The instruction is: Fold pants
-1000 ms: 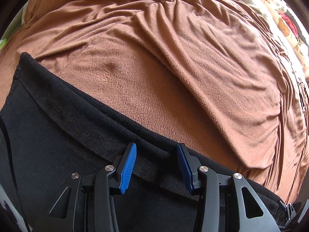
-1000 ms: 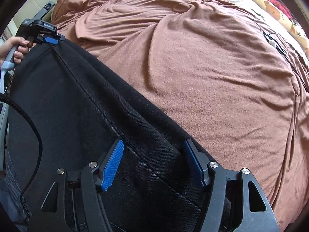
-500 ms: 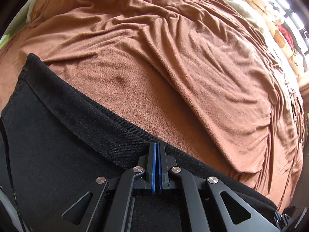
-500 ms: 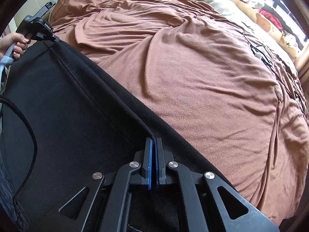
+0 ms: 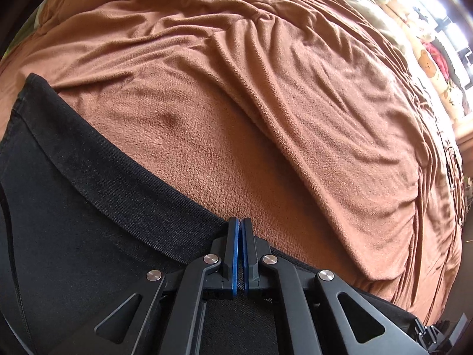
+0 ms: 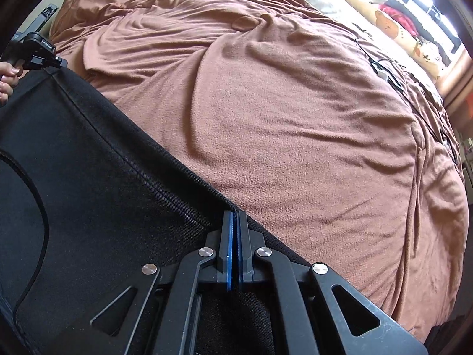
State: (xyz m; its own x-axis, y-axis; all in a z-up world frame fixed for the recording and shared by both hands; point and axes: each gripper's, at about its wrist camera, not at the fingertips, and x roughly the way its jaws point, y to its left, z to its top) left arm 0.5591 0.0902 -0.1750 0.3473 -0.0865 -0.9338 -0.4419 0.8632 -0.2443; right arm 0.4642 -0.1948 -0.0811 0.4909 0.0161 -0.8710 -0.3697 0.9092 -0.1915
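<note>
Since a second ago both our jaws have closed: the left gripper (image 5: pixel 240 227) and right gripper (image 6: pixel 235 220) now pinch the far edge of the black pants (image 6: pixel 88 159) lying on the brown blanket (image 6: pixel 280 118), ready to carry that edge over; both point steeply down.

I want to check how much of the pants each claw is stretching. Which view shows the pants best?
The right wrist view: the black pants spread from the right claw along their edge to the left claw. The left wrist view shows only the stretch near its own claw.
</note>
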